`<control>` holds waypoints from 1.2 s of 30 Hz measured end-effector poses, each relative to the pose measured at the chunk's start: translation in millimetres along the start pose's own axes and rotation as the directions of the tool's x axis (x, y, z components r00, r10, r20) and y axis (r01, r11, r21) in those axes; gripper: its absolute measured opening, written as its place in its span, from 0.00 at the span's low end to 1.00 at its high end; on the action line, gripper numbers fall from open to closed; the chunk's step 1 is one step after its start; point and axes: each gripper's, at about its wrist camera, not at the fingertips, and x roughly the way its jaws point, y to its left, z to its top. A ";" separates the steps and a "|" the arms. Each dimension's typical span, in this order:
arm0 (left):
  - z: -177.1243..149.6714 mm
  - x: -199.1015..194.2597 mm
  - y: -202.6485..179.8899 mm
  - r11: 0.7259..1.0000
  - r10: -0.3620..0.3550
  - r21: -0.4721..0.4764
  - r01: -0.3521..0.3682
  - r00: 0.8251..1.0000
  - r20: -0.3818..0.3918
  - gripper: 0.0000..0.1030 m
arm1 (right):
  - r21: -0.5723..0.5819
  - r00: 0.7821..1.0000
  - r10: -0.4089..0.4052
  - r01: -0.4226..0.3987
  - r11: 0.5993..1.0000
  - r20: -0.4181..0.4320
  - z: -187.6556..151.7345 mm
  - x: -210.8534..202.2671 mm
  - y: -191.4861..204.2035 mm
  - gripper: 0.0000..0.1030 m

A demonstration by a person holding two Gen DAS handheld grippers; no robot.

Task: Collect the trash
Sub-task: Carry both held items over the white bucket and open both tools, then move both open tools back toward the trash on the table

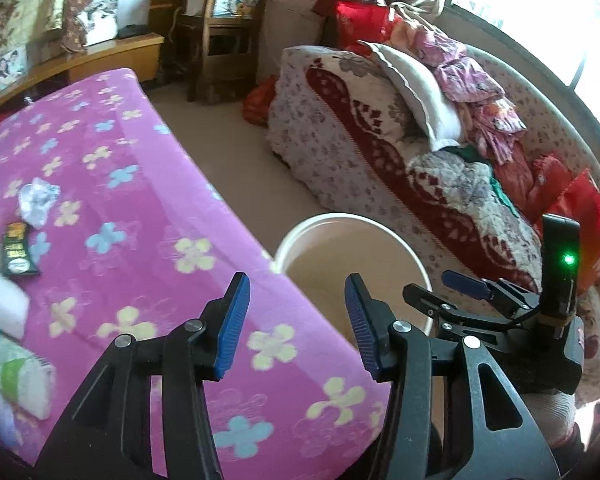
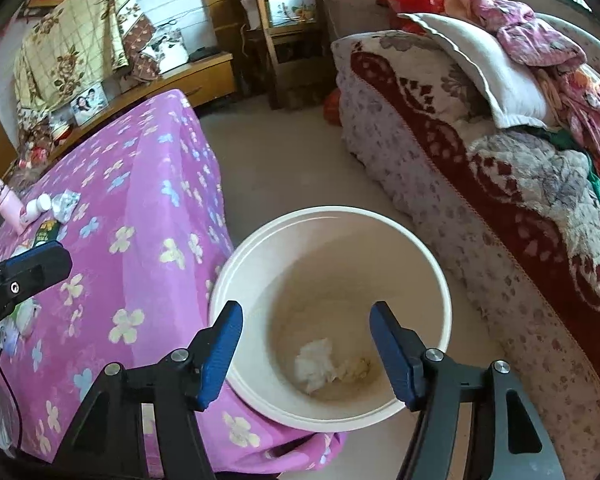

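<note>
— Foreground, right wrist view: the right gripper (image 2: 306, 350) hangs over the white bucket (image 2: 440, 276) at lower centre, jaws apart and empty, two crumpled wads (image 2: 316, 364) lying at the bottom.

— And what's left to pick up?

— Left wrist view: the left gripper (image 1: 296, 320), jaws also apart, is the nearer one. A dark wrapper (image 1: 18, 250), long axis running away from us, and crinkled clear plastic (image 1: 38, 198) lie at the frame's left edge on the pink cloth (image 1: 140, 216). Packets at lower left are cut off and blurred.

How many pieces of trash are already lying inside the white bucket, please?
2: a crumpled white tissue on the bottom of the white bucket, and a yellowish wad touching its right side. More may hide beneath.
</note>
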 end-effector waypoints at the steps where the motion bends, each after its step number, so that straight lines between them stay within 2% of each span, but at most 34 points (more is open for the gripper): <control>1: -1.4 -2.4 3.7 1.000 0.011 -0.004 -0.011 1.000 0.003 0.46 | -0.005 1.000 0.002 -0.002 1.000 0.000 0.0 0.2 3.2 0.62; 9: -12.5 -24.2 24.0 0.994 0.108 0.001 -0.108 0.994 0.034 0.46 | -0.045 1.000 0.027 -0.027 0.999 0.005 0.4 -3.5 35.3 0.62; 18: -26.6 -54.6 57.6 0.978 0.207 -0.035 -0.205 0.976 0.072 0.46 | -0.120 0.996 0.081 -0.077 0.990 0.032 1.9 -13.4 87.8 0.66; 28: -47.9 -95.7 105.3 0.946 0.316 -0.107 -0.306 0.944 0.097 0.46 | -0.201 0.986 0.165 -0.157 0.967 0.024 -0.4 -17.6 154.6 0.67; 36: -68.3 -125.7 138.3 0.922 0.369 -0.166 -0.350 0.924 0.102 0.46 | -0.271 0.973 0.228 -0.216 0.938 0.015 -4.2 -23.4 207.9 0.67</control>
